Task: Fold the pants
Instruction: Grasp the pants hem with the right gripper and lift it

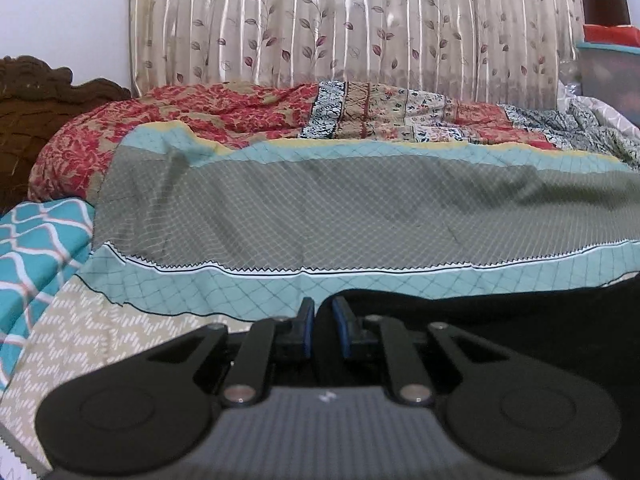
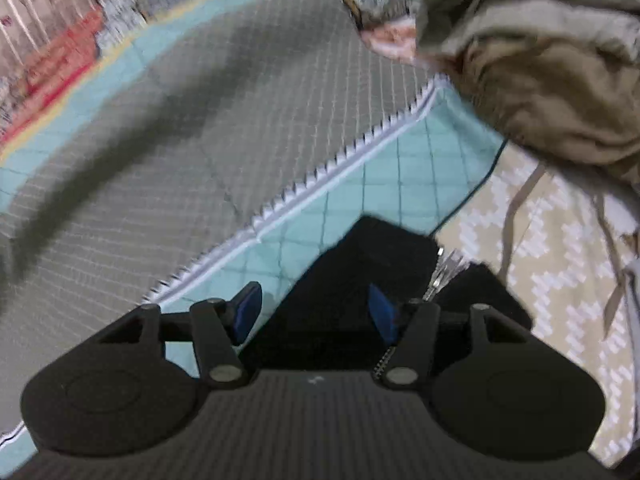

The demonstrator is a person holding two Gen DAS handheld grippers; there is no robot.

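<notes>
Because the black pants (image 2: 360, 280) drape limp over the bed (image 1: 320, 200), we judge them soft, light and floppy, best taken at a thick edge such as the zipper seam. They look plain black, a metal zipper (image 2: 444, 268) showing. The left gripper (image 1: 323, 312) has its fingers nearly together at the cloth's 9 o'clock edge; whether cloth is pinched, we cannot tell, while the right gripper (image 2: 316, 312) has its fingers wide apart over the fabric.

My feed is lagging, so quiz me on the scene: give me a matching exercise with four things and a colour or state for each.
Things:
1. left tongs
2. right tongs
3. pants
4. heap of clothes

States:
A. black
B. olive-brown, crumpled
C. nearly closed at the edge of the dark cloth
D. wide open

Pairs: 1-C, 2-D, 3-A, 4-B
</notes>
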